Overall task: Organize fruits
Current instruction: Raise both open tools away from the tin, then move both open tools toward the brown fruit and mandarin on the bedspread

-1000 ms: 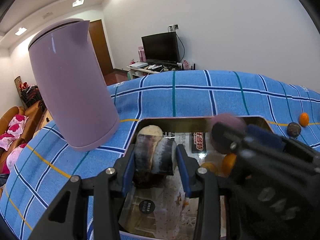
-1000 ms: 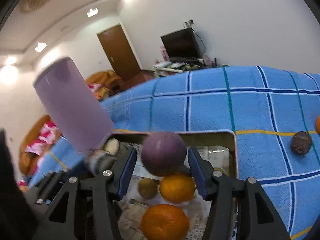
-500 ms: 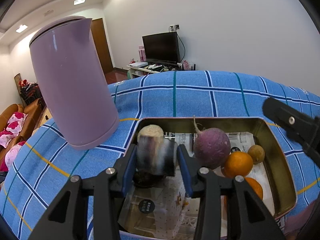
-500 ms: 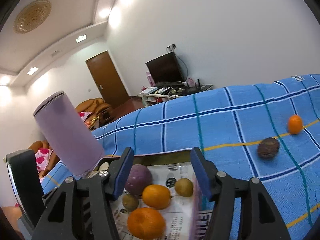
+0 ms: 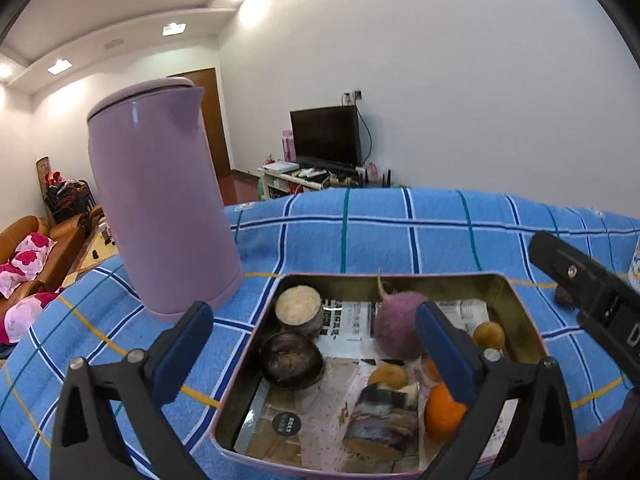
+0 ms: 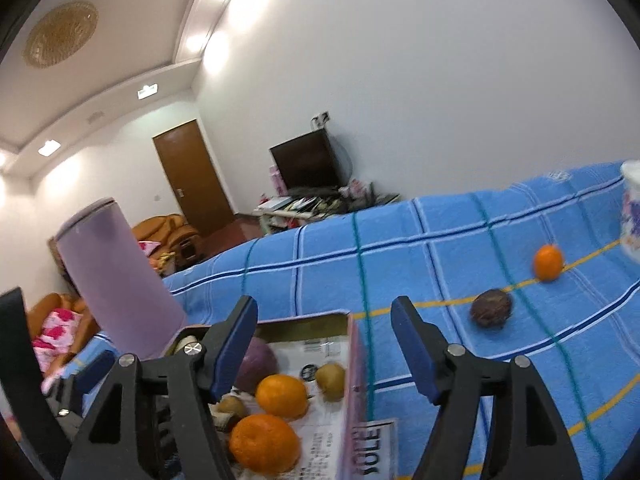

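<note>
A metal tin [image 5: 520,316] on the blue checked cloth holds a purple radish [image 5: 400,326], a dark passion fruit [image 5: 291,360], a striped cut piece [image 5: 380,426], another cut piece [image 5: 299,309], oranges [image 5: 442,412] and small brown fruits [image 5: 489,335]. My left gripper [image 5: 312,354] is open and empty above the tin. My right gripper [image 6: 323,344] is open and empty over the tin's right wall [image 6: 352,364]. A dark passion fruit [image 6: 491,307] and an orange [image 6: 548,262] lie on the cloth to its right.
A tall purple kettle [image 5: 160,208] stands close to the tin's left far corner; it also shows in the right wrist view [image 6: 116,276]. A white patterned cup [image 6: 632,216] stands at the far right. The right gripper's body [image 5: 592,300] shows beside the tin.
My left gripper opened and let the striped cut piece drop into the tin. My right gripper, having released the radish in the tin, swung right toward the loose fruits.
</note>
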Demonstrator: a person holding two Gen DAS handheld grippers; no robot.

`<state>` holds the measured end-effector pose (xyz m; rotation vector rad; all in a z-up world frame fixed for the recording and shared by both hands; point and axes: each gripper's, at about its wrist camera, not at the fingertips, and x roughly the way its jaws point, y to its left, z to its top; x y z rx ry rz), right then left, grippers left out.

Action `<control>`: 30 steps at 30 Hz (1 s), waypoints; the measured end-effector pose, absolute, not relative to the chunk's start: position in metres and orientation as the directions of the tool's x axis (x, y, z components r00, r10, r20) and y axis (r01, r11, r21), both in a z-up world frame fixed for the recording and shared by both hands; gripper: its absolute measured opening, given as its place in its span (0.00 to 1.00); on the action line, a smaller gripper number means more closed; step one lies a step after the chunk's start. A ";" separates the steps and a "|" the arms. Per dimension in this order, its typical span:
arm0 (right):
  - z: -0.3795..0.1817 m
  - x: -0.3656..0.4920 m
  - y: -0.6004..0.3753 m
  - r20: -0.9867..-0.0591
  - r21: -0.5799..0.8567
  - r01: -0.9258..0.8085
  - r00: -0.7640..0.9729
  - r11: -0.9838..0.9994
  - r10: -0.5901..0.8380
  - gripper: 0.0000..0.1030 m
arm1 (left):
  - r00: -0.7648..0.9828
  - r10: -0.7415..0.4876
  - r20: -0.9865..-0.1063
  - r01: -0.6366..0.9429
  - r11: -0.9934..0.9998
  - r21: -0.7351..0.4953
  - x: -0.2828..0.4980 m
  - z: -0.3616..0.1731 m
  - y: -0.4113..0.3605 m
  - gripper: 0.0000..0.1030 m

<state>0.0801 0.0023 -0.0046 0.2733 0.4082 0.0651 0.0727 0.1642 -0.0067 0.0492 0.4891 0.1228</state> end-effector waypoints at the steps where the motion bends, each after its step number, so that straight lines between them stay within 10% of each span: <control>1: -0.003 0.078 0.003 -0.377 0.256 0.007 0.921 0.967 0.093 0.69 | 0.878 0.131 -0.461 -0.112 0.991 0.070 0.072 -0.006 0.166 1.00; 11: 0.007 0.050 0.013 -0.211 0.116 0.065 0.977 0.991 -0.039 0.82 | 0.908 0.171 -0.383 -0.182 0.983 0.010 0.059 -0.001 0.177 1.00; 30: 0.006 0.028 0.000 -0.269 0.108 0.060 0.963 0.992 -0.029 0.82 | 0.916 0.164 -0.365 -0.179 0.984 -0.007 0.048 0.000 0.175 1.00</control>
